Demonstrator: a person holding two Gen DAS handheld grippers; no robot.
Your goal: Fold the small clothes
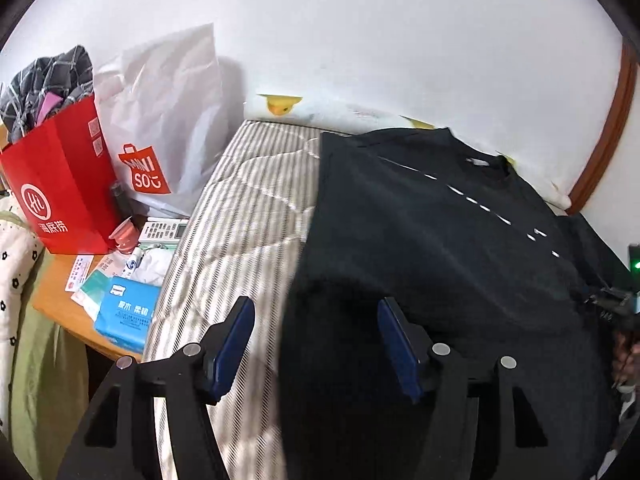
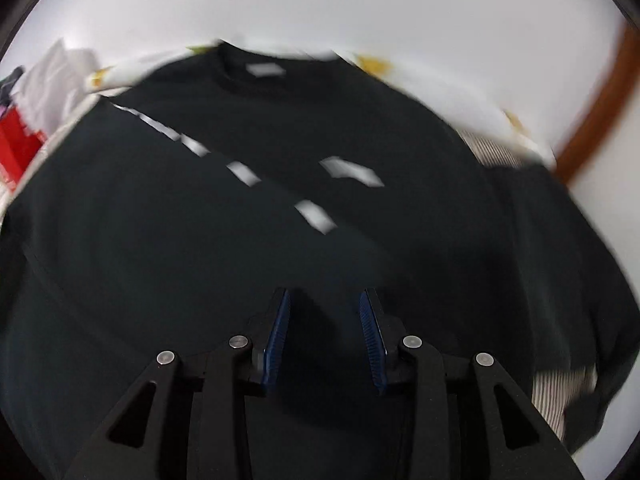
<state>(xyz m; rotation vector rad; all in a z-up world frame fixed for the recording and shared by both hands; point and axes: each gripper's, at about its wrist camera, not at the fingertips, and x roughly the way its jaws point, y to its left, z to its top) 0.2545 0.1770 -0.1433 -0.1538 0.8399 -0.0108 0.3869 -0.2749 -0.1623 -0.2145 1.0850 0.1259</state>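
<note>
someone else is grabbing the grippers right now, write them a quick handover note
Left gripper: open, empty, over the left edge of the black shirt.
Right gripper: open, nothing pinched, over the middle of the shirt; that view is blurred.
Shirt lies on the striped bed cover, collar toward the wall, one side already folded over the middle.
Left: fold the other side, then fold up lengthwise.

Under your tools lies a black T-shirt (image 1: 440,240) of soft, matt knit cloth, spread on a striped bed cover (image 1: 248,208) of quilted, stitched fabric. Each hand-held gripper, left hand-held gripper (image 1: 316,344) and right hand-held gripper (image 2: 324,340), is matt black plastic with ribbed blue pads and shiny metal pins. Beside the bed you have a glossy red paper bag (image 1: 64,192), a crinkled white plastic bag (image 1: 168,120) and a smooth wooden bench (image 1: 56,292).
</note>
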